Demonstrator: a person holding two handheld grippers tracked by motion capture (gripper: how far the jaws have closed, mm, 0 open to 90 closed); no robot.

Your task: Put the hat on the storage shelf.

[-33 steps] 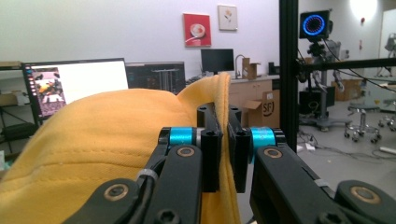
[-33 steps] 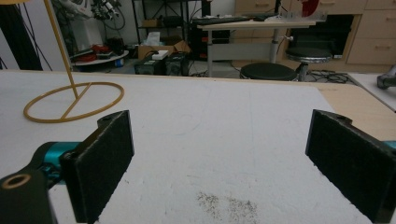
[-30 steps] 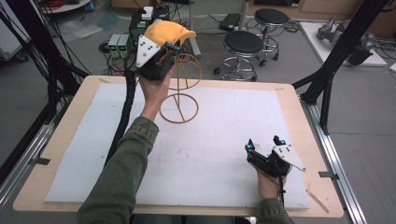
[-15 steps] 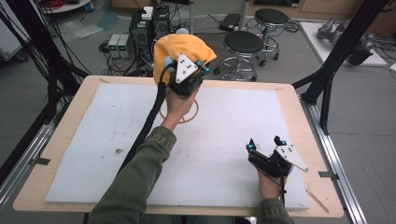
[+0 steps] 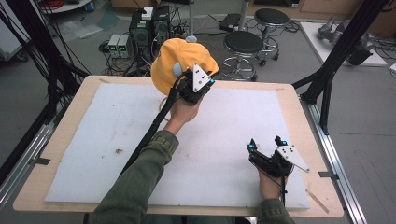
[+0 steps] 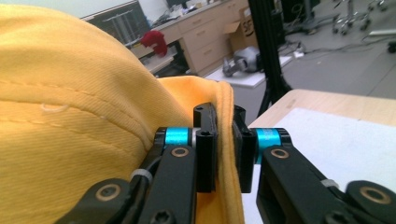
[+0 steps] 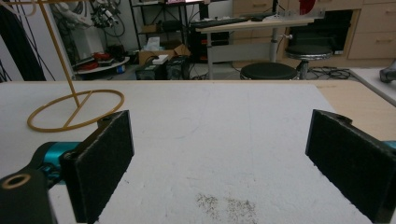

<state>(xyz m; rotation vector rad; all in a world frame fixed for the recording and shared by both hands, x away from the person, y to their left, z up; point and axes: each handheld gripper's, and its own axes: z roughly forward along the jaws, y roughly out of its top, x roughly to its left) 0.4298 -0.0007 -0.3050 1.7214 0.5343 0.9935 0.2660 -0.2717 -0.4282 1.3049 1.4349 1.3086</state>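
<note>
The left gripper (image 5: 201,80) is held up over the far edge of the table (image 5: 60,122), the forearm in a green sleeve (image 5: 140,182) stretched forward and upward from the near side; its 2 jaws have just been easing apart slightly, yet in the left gripper view the pads still pinch the rim of the yellow cap (image 6: 70,121) between them, with only the cloth's thickness separating them. In the high view the cap (image 5: 175,63) hangs above the far edge of the white mat (image 5: 93,140), its crown bulging toward the far side and a pale button on top. The right gripper (image 5: 266,147) rests low on the mat near the table's right front corner, hand beneath it, jaws pointing away from the person; in the right gripper view the 2 black pads (image 7: 105,163) stand wide apart with nothing between them; beyond them the ring base of a yellow wire stand (image 7: 74,109) sits on the mat, its thin stem rising out of frame. No writing on the cap or mat can be read.
</note>
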